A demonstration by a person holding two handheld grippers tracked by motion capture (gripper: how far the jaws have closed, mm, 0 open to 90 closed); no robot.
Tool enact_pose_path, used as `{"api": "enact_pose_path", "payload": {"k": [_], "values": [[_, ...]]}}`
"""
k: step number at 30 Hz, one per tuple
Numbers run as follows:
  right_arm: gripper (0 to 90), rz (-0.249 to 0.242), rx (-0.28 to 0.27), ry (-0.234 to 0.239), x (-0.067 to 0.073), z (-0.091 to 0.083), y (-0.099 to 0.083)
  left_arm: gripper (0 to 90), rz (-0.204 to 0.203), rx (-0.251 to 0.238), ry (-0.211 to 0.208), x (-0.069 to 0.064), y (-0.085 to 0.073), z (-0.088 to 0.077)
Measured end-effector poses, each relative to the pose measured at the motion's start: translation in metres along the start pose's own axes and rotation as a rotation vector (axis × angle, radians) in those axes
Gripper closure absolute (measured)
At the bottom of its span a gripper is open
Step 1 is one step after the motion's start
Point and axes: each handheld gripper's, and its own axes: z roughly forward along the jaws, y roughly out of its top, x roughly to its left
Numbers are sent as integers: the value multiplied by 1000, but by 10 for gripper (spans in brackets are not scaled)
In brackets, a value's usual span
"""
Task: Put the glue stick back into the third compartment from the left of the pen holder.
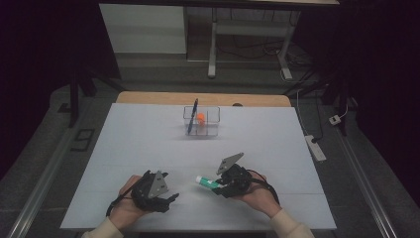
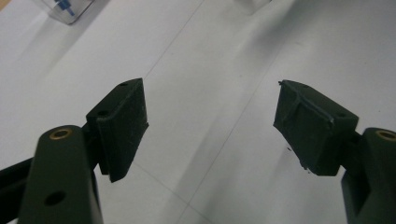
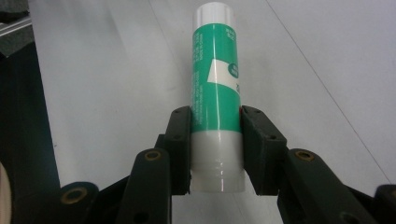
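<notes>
Glue stick [image 3: 216, 93], green-labelled with white ends, sits clamped between the two black jaws of the right tongs [image 3: 215, 144]; the pads press on its sides near the lower white end, and the rest of the tube reaches away from the jaws toward the top of the right gripper view. In the high view the same glue stick [image 1: 207, 182] shows at lower centre of the frame, pointing left out of the right tongs [image 1: 218, 186], just above the white table [image 1: 148, 144].

At lower left of the high view the left tongs [image 1: 171, 198] hang over the table in the person's left hand [image 1: 130, 201], apart from the glue stick. In the left gripper view the left tongs [image 2: 210, 126] stand released, jaws spread wide with only bare table surface between them.

Toward the upper middle of the high view, well apart from both hands, stands a clear compartmented box [image 1: 202, 122]. A blue pen [image 1: 193, 115] leans upright in its left part, and a small orange object [image 1: 201, 118] lies inside beside the pen; which compartment it occupies is too small to tell. A corner of the clear box [image 2: 70, 10] shows at the upper left of the left gripper view.
</notes>
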Motion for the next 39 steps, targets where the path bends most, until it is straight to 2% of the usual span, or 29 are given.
{"api": "enact_pose_path", "payload": {"k": [15,24,33,39], "values": [[640,-5,14,49,2,12,15,243,123,22,3,-16,28,20],[640,-9,12,73,5,17,21,263,167,27,-16,-20,38,29],[640,-7,15,110,5,19,22,330,215,34,-38,-26,44,35],[640,5,-1,157,6,18,23,461,261,33,-47,-28,43,35]]}}
